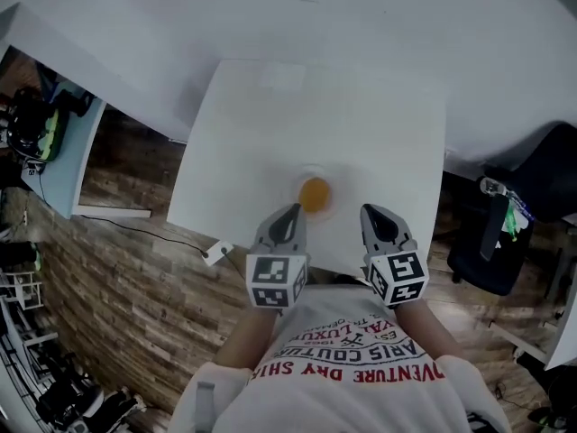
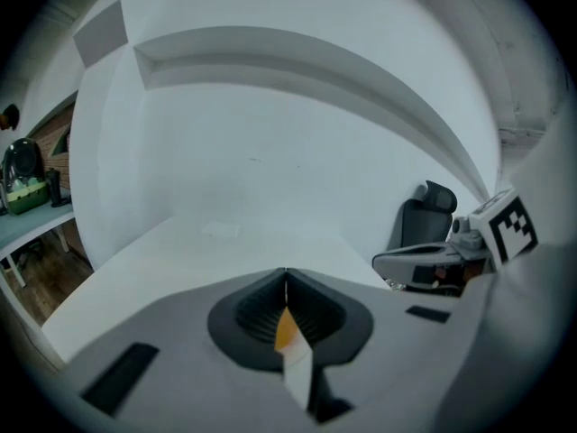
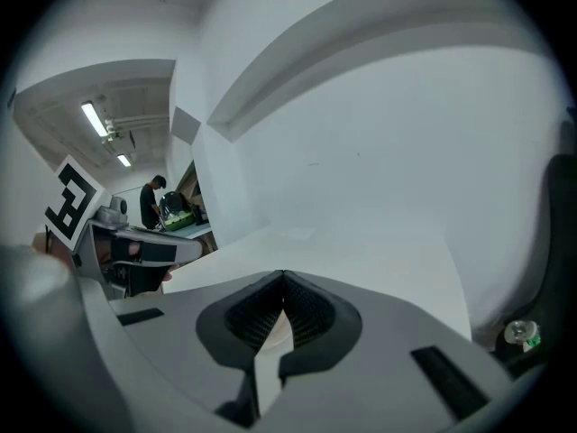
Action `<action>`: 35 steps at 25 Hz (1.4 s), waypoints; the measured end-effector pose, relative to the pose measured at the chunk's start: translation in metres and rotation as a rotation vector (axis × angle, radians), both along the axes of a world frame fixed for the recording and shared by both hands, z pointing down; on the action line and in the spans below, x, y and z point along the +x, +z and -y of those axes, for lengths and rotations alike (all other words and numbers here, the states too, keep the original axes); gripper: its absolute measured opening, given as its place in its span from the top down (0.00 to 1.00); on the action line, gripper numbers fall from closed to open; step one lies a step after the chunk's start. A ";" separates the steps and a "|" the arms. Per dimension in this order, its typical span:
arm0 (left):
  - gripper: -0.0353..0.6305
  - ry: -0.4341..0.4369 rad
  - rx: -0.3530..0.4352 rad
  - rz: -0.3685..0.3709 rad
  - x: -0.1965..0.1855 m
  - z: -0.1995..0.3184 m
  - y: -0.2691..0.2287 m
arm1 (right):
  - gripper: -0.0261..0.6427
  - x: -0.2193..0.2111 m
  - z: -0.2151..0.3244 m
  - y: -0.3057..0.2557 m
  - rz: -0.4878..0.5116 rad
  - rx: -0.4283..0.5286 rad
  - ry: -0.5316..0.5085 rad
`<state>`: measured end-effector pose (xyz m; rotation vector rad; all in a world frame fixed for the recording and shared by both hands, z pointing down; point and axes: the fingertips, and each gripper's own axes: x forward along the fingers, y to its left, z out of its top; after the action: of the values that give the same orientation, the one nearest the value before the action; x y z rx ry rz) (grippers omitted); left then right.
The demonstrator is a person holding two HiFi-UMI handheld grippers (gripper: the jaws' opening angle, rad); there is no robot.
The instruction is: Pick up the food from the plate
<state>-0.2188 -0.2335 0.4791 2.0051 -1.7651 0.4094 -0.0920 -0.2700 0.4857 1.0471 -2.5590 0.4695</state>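
A round orange piece of food (image 1: 314,194) lies on a small white plate (image 1: 333,190) near the front edge of the white table (image 1: 315,115). My left gripper (image 1: 292,212) hovers just left of the food, its jaws shut with nothing held. My right gripper (image 1: 370,213) hangs to the right of the plate, also shut and empty. In the left gripper view a sliver of the orange food (image 2: 286,330) shows below the shut left gripper (image 2: 286,274). The right gripper view shows the right gripper (image 3: 283,276) shut above the white table.
A black office chair (image 1: 500,237) stands right of the table. A light blue desk (image 1: 61,156) with dark gear sits at the left on the wood floor, and a cable (image 1: 135,228) runs along it. A person (image 3: 153,201) stands far off in the right gripper view.
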 end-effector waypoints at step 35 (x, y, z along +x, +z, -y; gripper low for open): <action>0.39 0.296 -0.444 0.052 0.027 0.057 0.171 | 0.94 0.006 0.033 0.099 -0.108 -0.167 0.230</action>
<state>-0.1914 -0.2903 0.6502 1.9347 -1.2596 0.8697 -0.0864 -0.3035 0.5848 1.2735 -2.2722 0.6545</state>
